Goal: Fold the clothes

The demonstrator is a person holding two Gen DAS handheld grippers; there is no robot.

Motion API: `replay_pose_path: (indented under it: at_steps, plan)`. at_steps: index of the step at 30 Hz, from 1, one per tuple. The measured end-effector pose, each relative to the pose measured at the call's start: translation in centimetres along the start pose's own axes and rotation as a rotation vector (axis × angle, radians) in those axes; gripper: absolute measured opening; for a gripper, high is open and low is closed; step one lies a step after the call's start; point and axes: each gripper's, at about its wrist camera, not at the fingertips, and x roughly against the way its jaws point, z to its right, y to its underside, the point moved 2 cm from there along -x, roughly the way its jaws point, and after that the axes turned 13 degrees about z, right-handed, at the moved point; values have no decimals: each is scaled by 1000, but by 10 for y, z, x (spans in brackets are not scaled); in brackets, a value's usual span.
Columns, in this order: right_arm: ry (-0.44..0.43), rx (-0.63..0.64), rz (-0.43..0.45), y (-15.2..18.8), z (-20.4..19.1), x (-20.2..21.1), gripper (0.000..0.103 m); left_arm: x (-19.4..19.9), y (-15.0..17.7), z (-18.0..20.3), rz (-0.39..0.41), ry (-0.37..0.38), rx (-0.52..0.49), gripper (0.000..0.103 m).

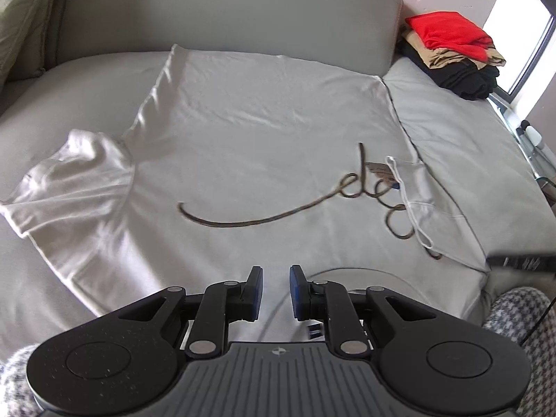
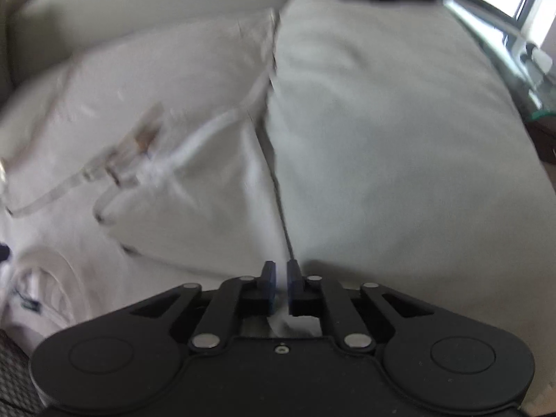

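I see a grey sofa (image 1: 451,128) with a white T-shirt (image 1: 243,132) spread flat across its seat cushions. My left gripper (image 1: 276,290) hovers slightly spread and empty over the shirt's near edge, while my right gripper (image 2: 280,286) pinches a fold of its white fabric.

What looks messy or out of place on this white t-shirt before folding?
The white t-shirt lies mostly flat on the grey sofa, but its left sleeve is bunched and crumpled, and the right sleeve is already folded inward over the print.
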Motion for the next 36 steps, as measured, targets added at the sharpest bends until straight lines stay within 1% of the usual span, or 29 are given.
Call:
replay_pose_path:
  at_steps: [2, 5, 6, 8, 9, 10, 13, 14, 15, 17, 20, 21, 22, 23, 24, 26, 27, 28, 29, 30, 31, 32, 34, 36]
  plan:
    - [-81, -49, 71, -9, -8, 6, 15, 2, 1, -5, 4, -14, -4, 14]
    - [-182, -113, 101, -21, -26, -9, 15, 0, 6, -11, -5, -36, 3, 14]
    - [-196, -112, 109, -22, -33, -15, 15, -2, 10, -12, -15, -38, 2, 14]
    - [-226, -130, 77, -20, -43, -31, 15, -2, 19, -10, -29, -39, -20, 13]
    - [-232, -144, 35, -16, -47, -39, 16, 2, 23, -5, -31, -37, -57, 10]
    - [-223, -139, 10, -9, -50, -41, 16, 6, 27, 0, -33, -34, -94, 10]
    - [-215, -43, 11, 4, -59, -21, 16, 19, 36, 9, -56, -8, -164, 10]
    - [-225, -33, -20, 8, -59, -14, 16, 23, 39, 10, -64, 2, -178, 10]
    - [-232, -25, -46, 13, -59, -7, 16, 27, 39, 9, -69, 7, -175, 11]
    - [-231, -24, -47, 17, -58, 7, 16, 34, 38, 6, -46, 5, -158, 12]
    - [-276, -77, -7, 15, -59, 18, 17, 43, 33, 1, 37, -25, -126, 15]
    - [-292, -97, 0, 13, -61, 18, 18, 42, 30, -2, 59, -42, -110, 15]
    - [-308, -116, 7, 12, -64, 19, 18, 39, 28, -4, 63, -53, -91, 15]
    - [-322, -132, 10, 11, -66, 18, 18, 33, 27, -7, 42, -58, -72, 15]
    - [-326, -128, -10, 14, -72, 15, 18, 27, 28, -9, 16, -62, -58, 15]
    - [-324, -106, -68, 24, -83, 6, 19, 17, 33, -10, -50, -68, -70, 13]
    - [-319, -91, -63, 26, -86, 7, 19, 21, 33, -11, -35, -60, -79, 13]
    - [-315, -75, -57, 27, -89, 9, 21, 25, 32, -14, -21, -48, -65, 14]
    - [-313, -67, -50, 28, -92, 10, 28, 29, 30, -19, -1, -39, -43, 14]
    - [-328, -94, -36, 24, -91, 11, 38, 34, 27, -27, 34, -34, -4, 17]
    - [-342, -121, -22, 21, -91, 12, 41, 39, 23, -36, 70, -35, 36, 22]
    - [-355, -144, -5, 17, -92, 12, 43, 43, 20, -46, 109, -54, 73, 24]
    - [-375, -169, 25, 9, -98, 12, 43, 52, 14, -70, 176, -106, 141, 28]
    - [-411, -181, 38, 3, -109, 7, 44, 58, 10, -98, 224, -158, 222, 31]
